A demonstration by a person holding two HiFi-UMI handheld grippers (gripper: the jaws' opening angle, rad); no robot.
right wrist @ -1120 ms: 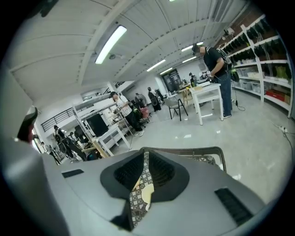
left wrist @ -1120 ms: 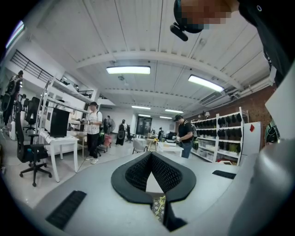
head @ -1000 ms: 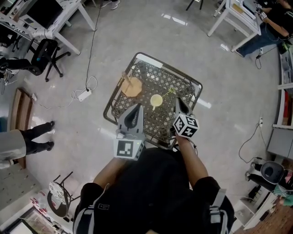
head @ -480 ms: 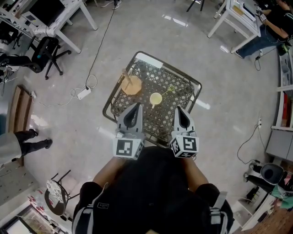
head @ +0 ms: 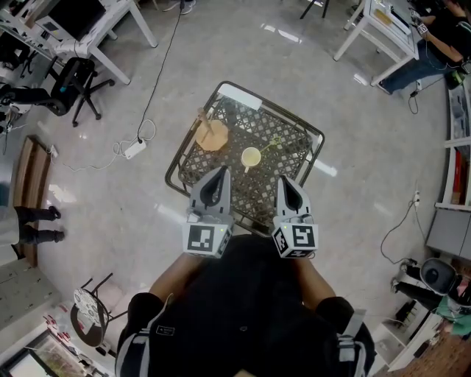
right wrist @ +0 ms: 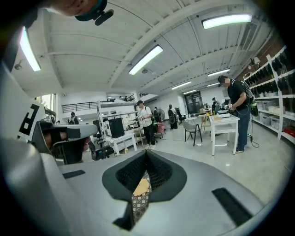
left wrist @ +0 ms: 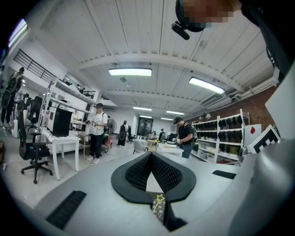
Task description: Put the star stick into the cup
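Note:
In the head view a small yellow cup [head: 251, 159] stands on a black lattice table [head: 174, 173]. The thin star stick [head: 270, 146] slants from the cup's rim toward the upper right; its lower end looks to be inside the cup. Both grippers hover at the table's near edge, short of the cup. The left gripper [head: 221, 171] and the right gripper [head: 282, 180] are shut with nothing held. In the left gripper view the star [left wrist: 160, 199] shows through the gap behind the closed jaws. The right gripper view shows lattice and a tan shape there.
A tan disc on a stick [head: 211, 138] lies on the table's far left. A power strip [head: 134, 152] and its cable lie on the floor to the left. An office chair [head: 70, 85] and white desks [head: 372, 22] stand farther off.
The right gripper has drawn back from beside the cup toward the person and now sits level with the left one. The left gripper has stayed put. A person at the left edge has walked off.

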